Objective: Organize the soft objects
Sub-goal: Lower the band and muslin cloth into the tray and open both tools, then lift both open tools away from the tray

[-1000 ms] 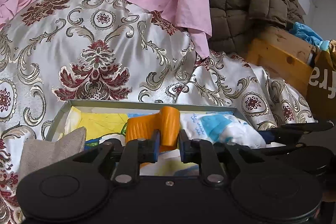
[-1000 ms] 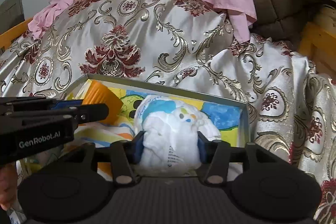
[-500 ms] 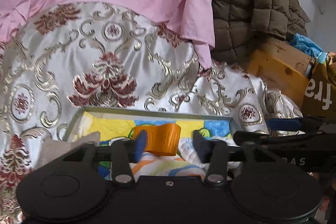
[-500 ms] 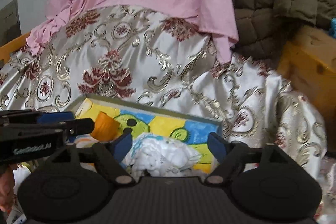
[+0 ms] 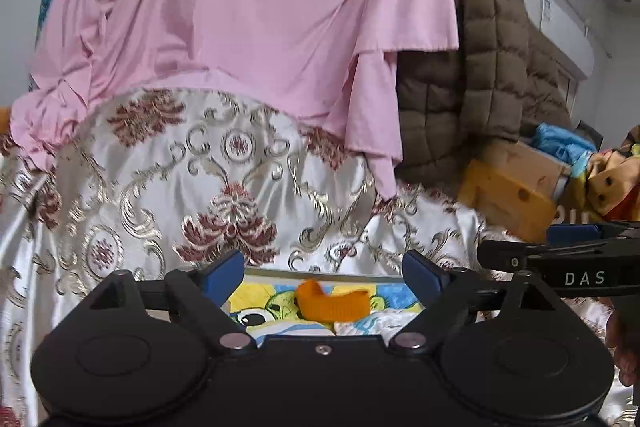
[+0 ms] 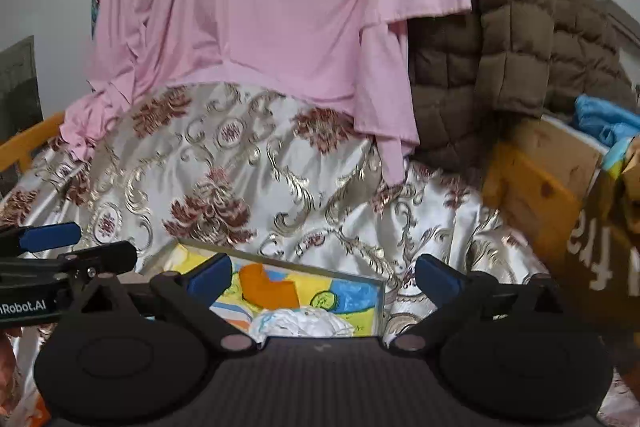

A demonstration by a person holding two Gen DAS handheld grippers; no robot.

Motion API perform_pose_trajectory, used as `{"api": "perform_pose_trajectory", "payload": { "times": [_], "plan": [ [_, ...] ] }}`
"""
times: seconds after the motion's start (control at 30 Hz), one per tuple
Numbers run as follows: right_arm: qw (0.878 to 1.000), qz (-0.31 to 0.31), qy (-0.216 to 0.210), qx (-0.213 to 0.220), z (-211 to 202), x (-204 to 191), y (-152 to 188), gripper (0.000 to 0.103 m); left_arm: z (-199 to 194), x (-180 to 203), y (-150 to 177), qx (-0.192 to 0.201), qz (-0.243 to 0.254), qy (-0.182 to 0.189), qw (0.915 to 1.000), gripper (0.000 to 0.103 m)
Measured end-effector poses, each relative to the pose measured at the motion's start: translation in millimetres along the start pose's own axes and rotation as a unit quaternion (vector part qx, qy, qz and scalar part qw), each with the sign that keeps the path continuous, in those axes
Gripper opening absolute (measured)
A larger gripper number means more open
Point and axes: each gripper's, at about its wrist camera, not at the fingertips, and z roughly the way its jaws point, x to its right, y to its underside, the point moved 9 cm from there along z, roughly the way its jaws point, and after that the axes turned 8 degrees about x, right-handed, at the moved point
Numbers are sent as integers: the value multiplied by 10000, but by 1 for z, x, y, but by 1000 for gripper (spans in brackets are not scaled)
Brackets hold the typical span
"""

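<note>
Orange ribbed knit piece (image 5: 332, 305) lies loose in shallow cartoon-print box (image 6: 348, 297), crumpled white-blue cloth bundle (image 6: 304, 323) just nearer. Left gripper (image 5: 323, 273) and right gripper (image 6: 323, 273) above box, jaws just opened wide, nothing between. Glossy brocade quilt (image 5: 200, 187) beyond; smooth pink sheet (image 5: 240, 7), brown quilted padding (image 5: 480, 67) far right.
</note>
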Motion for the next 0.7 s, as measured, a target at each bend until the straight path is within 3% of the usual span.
{"api": "perform_pose_trajectory", "payload": {
  "times": [0.33,0.7],
  "plan": [
    [9989,157,-94,423,-75,-16,-15,103,-84,-1,-23,544,32,-248,9982,96],
    [9975,177,-93,673,-154,-35,-6,103,-157,-2,-21,784,27,-328,9964,102]
  ]
}}
